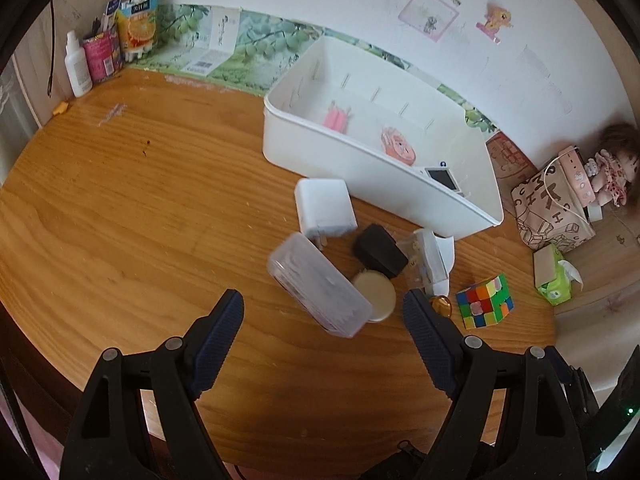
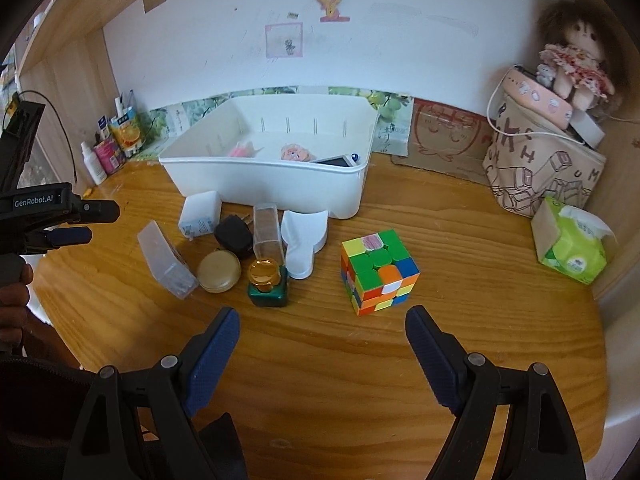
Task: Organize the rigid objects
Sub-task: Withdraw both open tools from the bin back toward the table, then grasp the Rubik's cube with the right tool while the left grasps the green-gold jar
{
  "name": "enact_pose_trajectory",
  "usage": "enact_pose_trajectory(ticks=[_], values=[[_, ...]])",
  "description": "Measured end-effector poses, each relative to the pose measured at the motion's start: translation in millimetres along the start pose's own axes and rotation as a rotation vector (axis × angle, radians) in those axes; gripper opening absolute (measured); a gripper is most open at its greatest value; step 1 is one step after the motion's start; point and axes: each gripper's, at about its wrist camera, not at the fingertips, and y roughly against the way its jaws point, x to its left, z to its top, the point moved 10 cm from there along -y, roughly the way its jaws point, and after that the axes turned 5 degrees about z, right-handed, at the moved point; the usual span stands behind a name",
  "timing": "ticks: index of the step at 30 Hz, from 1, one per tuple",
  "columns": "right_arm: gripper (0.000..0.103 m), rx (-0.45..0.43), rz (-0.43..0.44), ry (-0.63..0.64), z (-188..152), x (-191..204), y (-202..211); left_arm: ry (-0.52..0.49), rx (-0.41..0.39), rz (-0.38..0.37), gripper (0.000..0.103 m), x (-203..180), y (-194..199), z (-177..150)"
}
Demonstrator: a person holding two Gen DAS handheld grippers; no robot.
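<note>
A white rectangular plastic bin (image 2: 276, 184) stands at the far side of the round wooden table (image 2: 320, 360), close to the wall. Its inner walls have thin slots for dividers. Inside it lie three things: a pink item (image 2: 242, 150) toward the left, a round pink case with a picture (image 2: 296, 153) in the middle, and a small white device with a dark screen (image 2: 338, 161) leaning in the right corner.

Just in front of the bin, on the table, is a group of loose objects. A white square charger plug (image 2: 201, 214) lies nearest the bin at the left, touching a black adapter (image 2: 233, 236). A clear plastic box with a lid (image 2: 166, 260) lies tilted at the far left of the group, beside a round beige compact (image 2: 219, 272). A tall clear rectangular case (image 2: 268, 232) lies between the adapter and a white plastic scoop (image 2: 304, 240). A small green bottle with an amber round cap (image 2: 267, 284) stands upright near the front. A colourful puzzle cube (image 2: 378, 272) stands apart to the right.

At the far right a green tissue pack (image 2: 572, 248) has one tissue sticking out, and a printed cloth bag (image 2: 544, 172) carries a pink flat case and a doll (image 2: 576, 60).

The left gripper (image 1: 323, 312) hangs over the clear box with its jaws wide and nothing between them. The right gripper (image 2: 322, 332) is also wide and empty, just before the cube.
</note>
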Motion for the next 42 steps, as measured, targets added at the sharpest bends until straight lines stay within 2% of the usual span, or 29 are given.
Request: enact_pose_trajectory(ticks=[7, 17, 27, 42], values=[[0.085, 0.032, 0.025, 0.034, 1, -23, -10, -0.013, 0.029, 0.029, 0.084, -29, -8, -12], [0.085, 0.075, 0.064, 0.08, 0, -50, -30, -0.045, 0.096, 0.027, 0.084, -72, -28, -28], [0.085, 0.109, 0.118, 0.114, 6, -60, -51, -0.101, 0.269, 0.001, 0.084, -110, -66, -47], [0.085, 0.197, 0.169, 0.122, 4, -59, -88, -0.078, 0.45, 0.041, 0.084, -122, -110, -62]])
